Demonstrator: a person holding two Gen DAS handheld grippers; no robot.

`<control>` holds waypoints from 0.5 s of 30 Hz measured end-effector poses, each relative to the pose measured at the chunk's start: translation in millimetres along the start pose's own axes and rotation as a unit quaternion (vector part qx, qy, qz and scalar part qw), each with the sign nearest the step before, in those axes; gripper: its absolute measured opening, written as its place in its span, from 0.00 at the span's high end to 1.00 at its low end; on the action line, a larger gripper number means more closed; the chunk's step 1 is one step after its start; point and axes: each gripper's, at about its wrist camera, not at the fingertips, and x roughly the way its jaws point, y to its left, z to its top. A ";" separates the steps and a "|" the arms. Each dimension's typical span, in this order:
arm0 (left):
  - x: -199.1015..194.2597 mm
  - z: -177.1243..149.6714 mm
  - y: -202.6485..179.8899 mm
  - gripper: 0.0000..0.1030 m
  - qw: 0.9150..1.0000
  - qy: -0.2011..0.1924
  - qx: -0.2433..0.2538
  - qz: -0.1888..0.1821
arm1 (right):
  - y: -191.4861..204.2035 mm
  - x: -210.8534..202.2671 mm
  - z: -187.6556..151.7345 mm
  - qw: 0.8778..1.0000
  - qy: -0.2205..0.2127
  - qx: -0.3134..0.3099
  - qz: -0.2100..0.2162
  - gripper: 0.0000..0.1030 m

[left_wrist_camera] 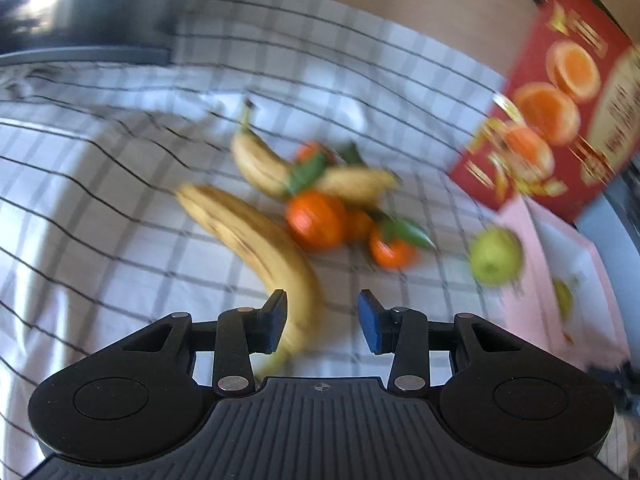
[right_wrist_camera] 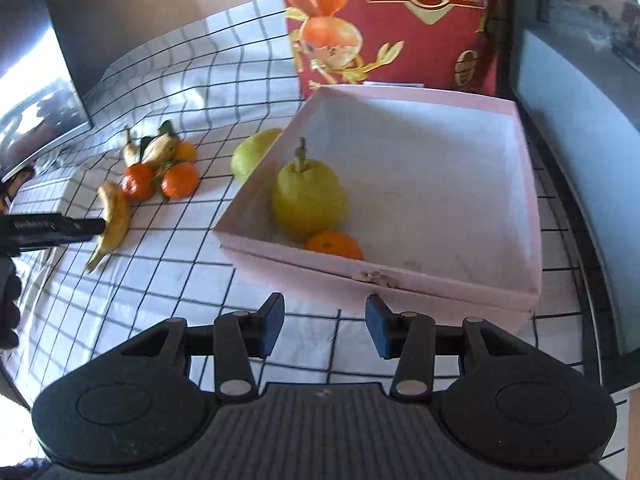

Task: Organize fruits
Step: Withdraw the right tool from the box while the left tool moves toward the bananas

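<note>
A pink box (right_wrist_camera: pixel 528 216) stands on the checked cloth and holds a green pear (right_wrist_camera: pixel 310 196) and an orange (right_wrist_camera: pixel 334 245). A second green pear (right_wrist_camera: pixel 250 154) lies just outside its left wall; it shows in the left wrist view (left_wrist_camera: pixel 496 256). A large banana (left_wrist_camera: pixel 256 240) lies on the cloth with its lower end between the fingers of my open left gripper (left_wrist_camera: pixel 322 320). Behind it lie small bananas (left_wrist_camera: pixel 260 164) and mandarins (left_wrist_camera: pixel 316 218) with leaves. My right gripper (right_wrist_camera: pixel 324 326) is open and empty in front of the box.
A red printed fruit carton (right_wrist_camera: pixel 396 20) stands behind the pink box. A dark monitor (right_wrist_camera: pixel 36 92) stands at the back left. The left gripper's finger (right_wrist_camera: pixel 60 229) shows in the right wrist view beside the large banana (right_wrist_camera: pixel 114 220).
</note>
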 end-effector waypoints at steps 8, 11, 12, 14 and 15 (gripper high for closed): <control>28.0 30.4 22.2 0.58 0.998 -0.015 -0.043 0.049 | 18.0 1.6 -4.3 0.999 -0.015 -0.030 -0.016 0.56; 40.5 34.1 23.3 0.55 0.997 -0.007 -0.057 0.053 | 29.1 -0.9 -9.7 0.998 -0.016 -0.052 -0.019 0.56; 43.8 34.7 21.2 0.52 0.997 -0.005 -0.052 0.061 | 31.9 -1.6 -12.0 0.998 -0.015 -0.055 -0.018 0.56; 48.8 34.3 15.0 0.49 0.997 -0.002 -0.036 0.075 | 37.7 -2.3 -16.9 0.998 -0.012 -0.061 -0.018 0.56; 49.9 33.4 11.7 0.48 0.996 -0.003 -0.026 0.082 | 40.4 -2.5 -19.1 0.998 -0.012 -0.064 -0.019 0.56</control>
